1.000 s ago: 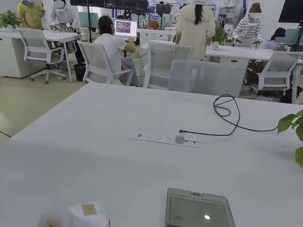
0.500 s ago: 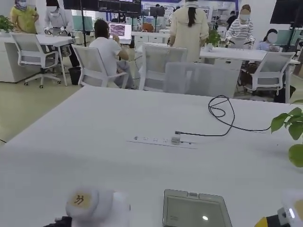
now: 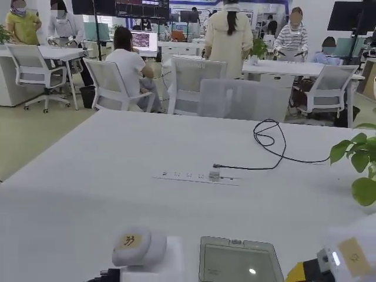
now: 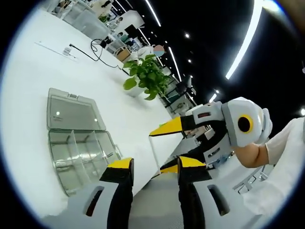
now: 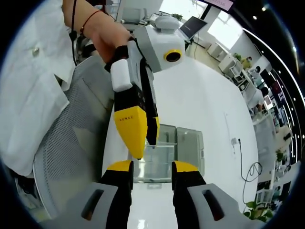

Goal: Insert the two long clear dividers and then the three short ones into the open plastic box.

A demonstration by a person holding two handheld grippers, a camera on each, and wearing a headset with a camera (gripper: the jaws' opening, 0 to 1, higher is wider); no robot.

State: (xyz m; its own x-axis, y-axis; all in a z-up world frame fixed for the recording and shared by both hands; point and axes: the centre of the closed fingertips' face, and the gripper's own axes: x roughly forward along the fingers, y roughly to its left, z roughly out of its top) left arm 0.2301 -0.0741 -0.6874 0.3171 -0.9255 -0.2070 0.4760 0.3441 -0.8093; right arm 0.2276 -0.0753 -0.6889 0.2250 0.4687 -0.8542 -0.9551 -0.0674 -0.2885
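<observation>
Popped into head view since a second ago: yellow-tipped left gripper (image 4: 155, 164) and right gripper (image 5: 151, 166), both gaping empty. Crowded together, they could clip the clear plastic box (image 4: 71, 113).

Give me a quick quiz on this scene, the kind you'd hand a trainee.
1. True or false: the box has its lid shut.
2. What lies next to the power strip? A. a black cable B. a mug C. a laptop
3. Fill in: the left gripper and the right gripper each hold ___.

Key: 1 false, the lid lies open. 2 A. 3 nothing; both are open.
</observation>
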